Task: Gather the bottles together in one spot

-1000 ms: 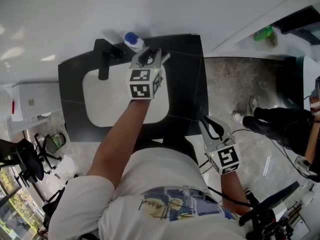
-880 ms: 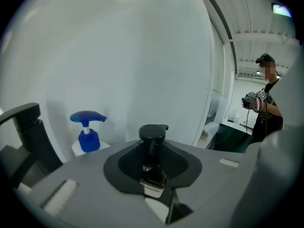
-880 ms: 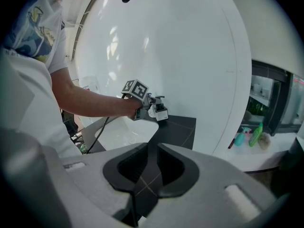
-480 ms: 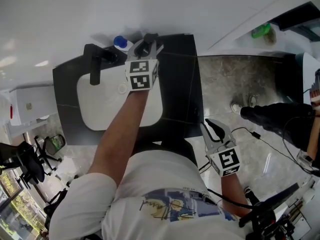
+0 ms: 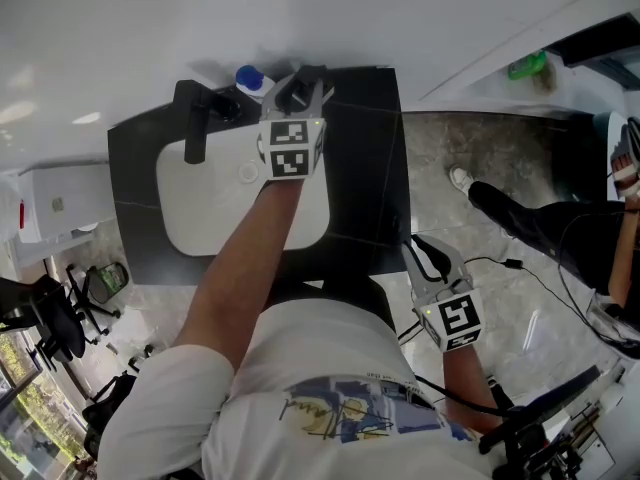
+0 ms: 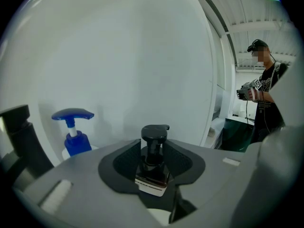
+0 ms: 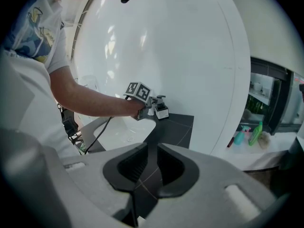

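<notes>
A dark pump bottle (image 6: 153, 170) with a white label stands on the black counter (image 5: 365, 168) by the back wall. It sits between the jaws of my left gripper (image 6: 153, 163), which are opening, and the pads stand just clear of its neck. To its left stands a blue-topped pump bottle (image 6: 76, 137), seen from above as a blue cap (image 5: 250, 78). In the head view my left gripper (image 5: 300, 93) reaches over the sink. My right gripper (image 5: 425, 253) hangs low by my waist, shut and holding nothing. Its view shows the dark bottle (image 7: 161, 109) from afar.
A white basin (image 5: 200, 218) is set into the counter, with a black faucet (image 5: 195, 118) left of the bottles. Another person (image 5: 540, 228) stands on the stone floor at the right. Green and teal bottles (image 7: 256, 134) sit on a far shelf.
My left gripper has moved a little further toward the back wall, closer beside the blue bottle. The person at the right has shifted a leg. My right gripper has stayed put.
</notes>
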`<state>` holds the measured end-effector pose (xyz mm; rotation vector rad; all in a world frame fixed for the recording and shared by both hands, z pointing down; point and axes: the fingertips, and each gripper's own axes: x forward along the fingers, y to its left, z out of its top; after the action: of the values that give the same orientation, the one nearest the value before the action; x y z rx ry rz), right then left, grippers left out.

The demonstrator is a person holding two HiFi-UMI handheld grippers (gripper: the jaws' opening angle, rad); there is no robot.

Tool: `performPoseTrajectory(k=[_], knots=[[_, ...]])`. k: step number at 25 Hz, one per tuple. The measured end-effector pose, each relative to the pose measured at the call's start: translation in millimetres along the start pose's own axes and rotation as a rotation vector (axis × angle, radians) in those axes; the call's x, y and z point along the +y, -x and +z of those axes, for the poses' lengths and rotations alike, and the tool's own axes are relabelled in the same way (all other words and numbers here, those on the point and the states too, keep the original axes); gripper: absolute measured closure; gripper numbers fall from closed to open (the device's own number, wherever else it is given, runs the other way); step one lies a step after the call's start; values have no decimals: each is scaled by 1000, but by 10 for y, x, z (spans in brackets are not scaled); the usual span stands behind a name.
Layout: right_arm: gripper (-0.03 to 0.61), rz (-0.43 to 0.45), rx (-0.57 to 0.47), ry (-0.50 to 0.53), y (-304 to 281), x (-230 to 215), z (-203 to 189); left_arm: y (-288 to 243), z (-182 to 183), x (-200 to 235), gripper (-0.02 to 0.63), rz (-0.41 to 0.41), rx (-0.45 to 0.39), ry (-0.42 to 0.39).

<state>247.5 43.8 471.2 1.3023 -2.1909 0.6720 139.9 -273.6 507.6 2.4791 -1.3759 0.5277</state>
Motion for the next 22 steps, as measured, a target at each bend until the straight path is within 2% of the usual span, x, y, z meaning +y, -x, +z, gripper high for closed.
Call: performPoseTrajectory(k=[3, 9, 14, 22], knots=[[518, 1, -17, 7, -25, 28, 32, 50, -1, 14, 425, -8, -17, -13], [518, 23, -12, 34, -138, 175, 83, 359, -147, 11, 433, -51, -23, -24], [517, 50, -34, 82, -310, 406, 308, 738, -366, 66, 479, -125, 3, -13], [520, 80, -51, 184, -554, 942, 640, 1593, -700, 395, 612, -190, 63, -19]])
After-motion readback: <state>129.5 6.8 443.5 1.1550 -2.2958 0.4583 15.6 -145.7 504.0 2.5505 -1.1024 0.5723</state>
